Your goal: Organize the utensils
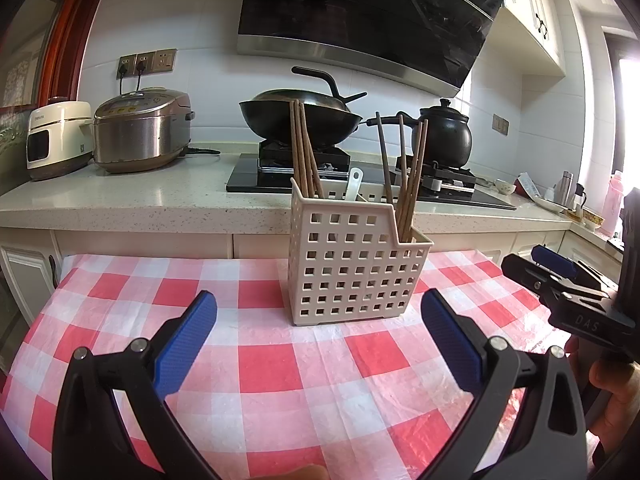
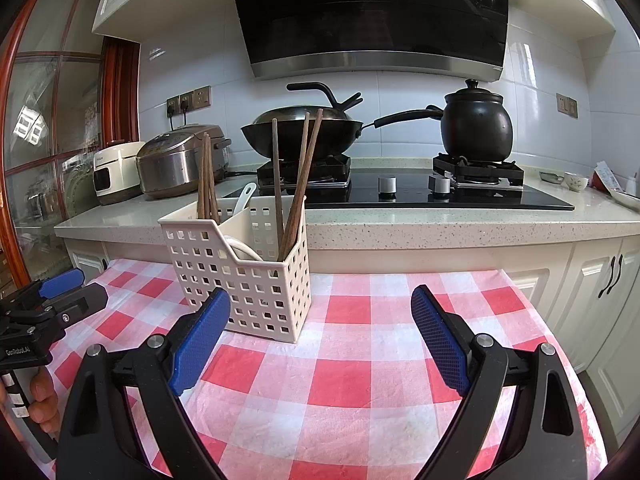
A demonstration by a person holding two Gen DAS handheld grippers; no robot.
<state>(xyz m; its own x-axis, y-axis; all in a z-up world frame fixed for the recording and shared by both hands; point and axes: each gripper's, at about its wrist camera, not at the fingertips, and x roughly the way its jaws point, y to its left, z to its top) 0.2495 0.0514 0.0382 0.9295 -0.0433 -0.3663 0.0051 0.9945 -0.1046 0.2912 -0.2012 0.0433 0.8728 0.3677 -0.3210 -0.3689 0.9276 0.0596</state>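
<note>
A cream perforated utensil caddy (image 1: 352,264) (image 2: 248,276) stands upright on the red-and-white checked tablecloth (image 1: 280,360) (image 2: 360,360). Brown chopsticks (image 1: 306,152) (image 2: 206,176) lean in its left compartment, and more chopsticks (image 1: 408,176) (image 2: 298,176) lean in its right one. A white spoon (image 1: 354,188) (image 2: 243,200) pokes up from the middle. My left gripper (image 1: 320,320) is open just in front of the caddy, holding nothing. My right gripper (image 2: 322,316) is open too, with the caddy beside its left finger (image 2: 200,336). Each gripper shows at the edge of the other's view.
Behind the table runs a speckled counter (image 1: 160,200) (image 2: 440,224) with white cabinets below. On it are a hob with a black wok (image 1: 300,114) (image 2: 300,128) and a black clay pot (image 1: 448,132) (image 2: 476,124), plus a steel rice cooker (image 1: 142,128) (image 2: 180,160). A range hood (image 1: 360,12) hangs above.
</note>
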